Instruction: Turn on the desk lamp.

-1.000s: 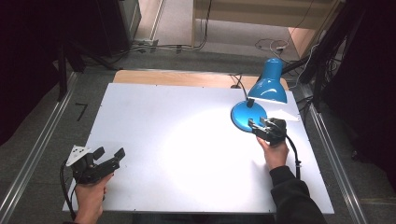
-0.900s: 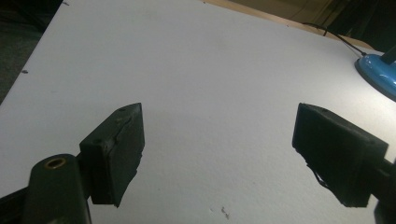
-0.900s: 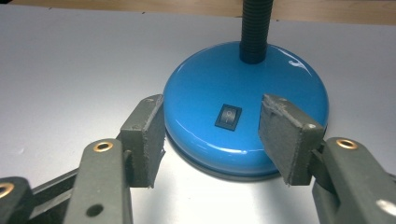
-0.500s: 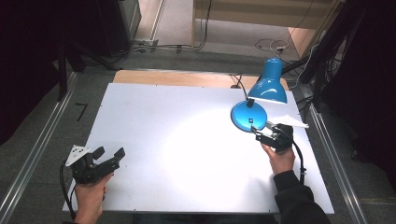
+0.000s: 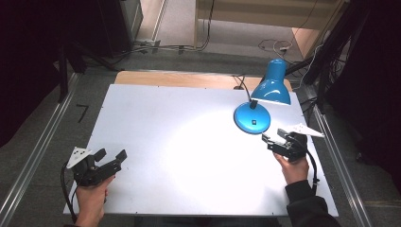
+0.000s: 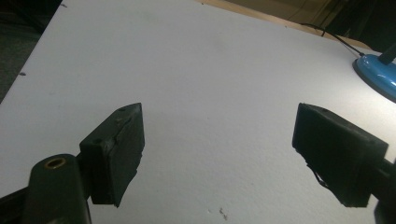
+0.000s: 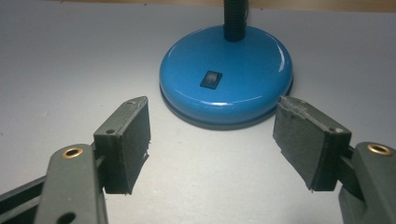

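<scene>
- Dark room all round, with a white bench (image 5: 189, 156) lit in its middle by a pool of light from the blue desk lamp (image 5: 262, 101) standing at the upper right of the high view.
- My right claw (image 5: 270, 140) sits at the right of that view, just below and to the right of the lamp base (image 5: 252, 118), near it but not touching.
- In the right gripper view the base (image 7: 226, 77) lies straight ahead of the jaws, upper centre of the frame, with its small black rocker switch (image 7: 210, 79) facing up on the near part of the dome and the neck (image 7: 235, 18) rising behind it.
- The right claw's jaws have just been opening; they stand wide apart with nothing between them, only bare bench.
- As I judge it, any further touch on the switch would call for a short push forward and a dip onto the top of the base.
- My left claw (image 5: 109, 154) rests at the lower left of the high view, well apart from the lamp, jaws wide and empty; in its own view the base (image 6: 378, 77) only clips the right edge.
- The right hand (image 5: 294, 168) is clearly the nearer one to the lamp.
- The shade (image 5: 273, 85) tilts down toward the bench, upper right of the base.
- I see no containers on the bench.
</scene>
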Available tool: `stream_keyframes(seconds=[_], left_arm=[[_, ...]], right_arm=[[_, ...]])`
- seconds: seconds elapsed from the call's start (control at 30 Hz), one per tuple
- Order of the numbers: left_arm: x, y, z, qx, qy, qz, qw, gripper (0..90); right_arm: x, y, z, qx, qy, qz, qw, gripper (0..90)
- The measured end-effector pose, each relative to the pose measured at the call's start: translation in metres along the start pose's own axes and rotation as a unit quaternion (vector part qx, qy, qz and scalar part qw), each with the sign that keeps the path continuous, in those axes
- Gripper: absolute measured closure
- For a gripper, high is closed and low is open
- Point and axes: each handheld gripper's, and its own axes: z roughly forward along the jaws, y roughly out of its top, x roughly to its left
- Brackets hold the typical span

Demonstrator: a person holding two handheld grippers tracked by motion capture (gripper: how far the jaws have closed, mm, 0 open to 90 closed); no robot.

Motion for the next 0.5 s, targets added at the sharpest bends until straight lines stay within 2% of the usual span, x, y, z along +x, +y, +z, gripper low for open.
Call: stream_keyframes(seconds=[0.3, 0.5], left_arm=[[0.0, 0.0, 0.0, -0.001, 0.0, 0.0, 1.0, 17.3], [0.0, 0.0, 0.0, 0.0, 0.0, 0.0, 1.0, 17.3]], right_arm=[[-0.009, -0.014, -0.014, 0.014, -0.004, 0.006, 0.9999, 25.4], [-0.011, -0.018, -0.023, 0.012, -0.006, 0.008, 0.9999, 25.3]])
